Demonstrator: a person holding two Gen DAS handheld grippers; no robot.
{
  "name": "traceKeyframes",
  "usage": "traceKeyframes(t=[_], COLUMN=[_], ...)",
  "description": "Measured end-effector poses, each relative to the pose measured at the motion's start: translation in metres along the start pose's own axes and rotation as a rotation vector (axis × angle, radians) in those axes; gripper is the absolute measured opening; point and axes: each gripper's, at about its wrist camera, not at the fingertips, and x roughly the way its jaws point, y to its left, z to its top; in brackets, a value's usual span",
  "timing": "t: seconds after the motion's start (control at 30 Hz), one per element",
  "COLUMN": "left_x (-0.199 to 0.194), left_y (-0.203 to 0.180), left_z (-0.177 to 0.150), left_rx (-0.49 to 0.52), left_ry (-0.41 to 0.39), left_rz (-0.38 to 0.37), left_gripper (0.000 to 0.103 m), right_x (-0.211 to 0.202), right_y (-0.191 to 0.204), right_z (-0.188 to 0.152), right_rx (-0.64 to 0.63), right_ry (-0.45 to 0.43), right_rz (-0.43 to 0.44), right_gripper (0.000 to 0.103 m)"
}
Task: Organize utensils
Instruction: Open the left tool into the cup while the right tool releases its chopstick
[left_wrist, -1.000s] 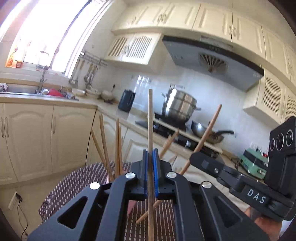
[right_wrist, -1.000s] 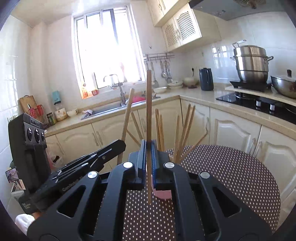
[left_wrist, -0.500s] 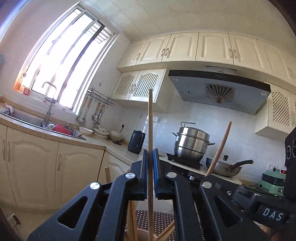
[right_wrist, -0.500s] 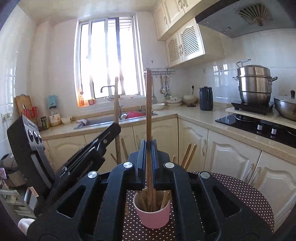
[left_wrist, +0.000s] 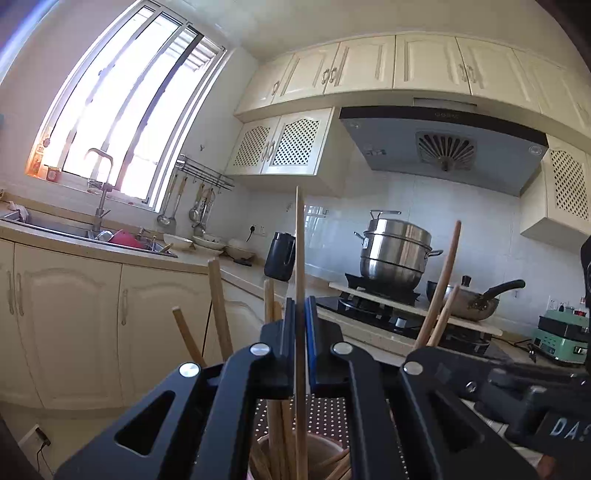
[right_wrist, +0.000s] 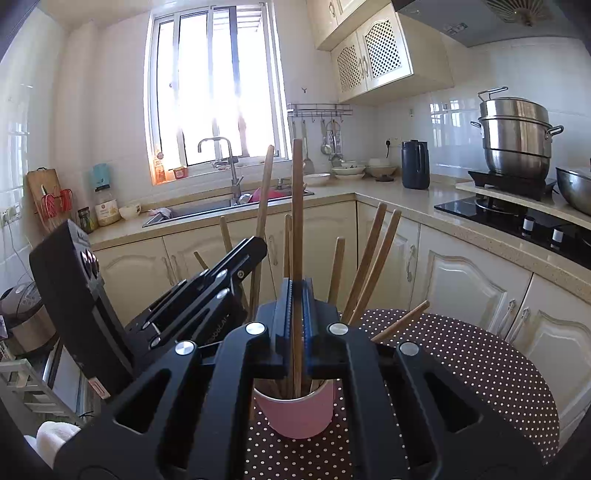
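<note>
Left wrist view: my left gripper (left_wrist: 300, 332) pinches a wooden chopstick (left_wrist: 300, 266) between its blue pads, long axis upright, tip toward the top of the frame, lower end reaching into the cup (left_wrist: 321, 454) at bottom centre. Other chopsticks fan out of the cup on both sides, crowding the mouth. My right gripper's body (left_wrist: 517, 391) fills the lower right.

Right wrist view: my right gripper (right_wrist: 296, 314) is pressed onto another wooden chopstick (right_wrist: 296, 221), upright too, its lower end inside the pink cup (right_wrist: 295, 410) on the dotted tablecloth (right_wrist: 461, 369). Leaning chopsticks flank it closely. The left gripper (right_wrist: 207, 295) stands at centre left, just beside the cup; cloth lies open to the right.
</note>
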Motion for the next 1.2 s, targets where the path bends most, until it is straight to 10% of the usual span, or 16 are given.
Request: traceKeyframes(t=[0.3,0.93,1.03,1.2], left_x=[-0.003,0.004,-0.002,-0.023], left_y=[-0.008,0.001,0.0,-0.002], left_z=[0.019,-0.031,-0.036,-0.033], left_rx=[0.022,0.094,0.12,0.155], left_ry=[-0.14,0.162,0.208,0.244], left_rz=[0.01,0.004,0.026,0.041], left_gripper=[0.006,0.007,0.035,0.05], right_x=[0.002,0.013,0.012,0.002], right_y=[-0.006,-0.006,-0.004,-0.001], right_z=[-0.002,-0.03,-0.037,-0.043], right_rx=[0.016,0.034,0.039,0.044], right_ry=[0.0,0.052,0.068,0.067], right_rz=[0.009,-0.011,-0.024,-0.043], right_gripper=[0.005,0.005,0.006,0.007])
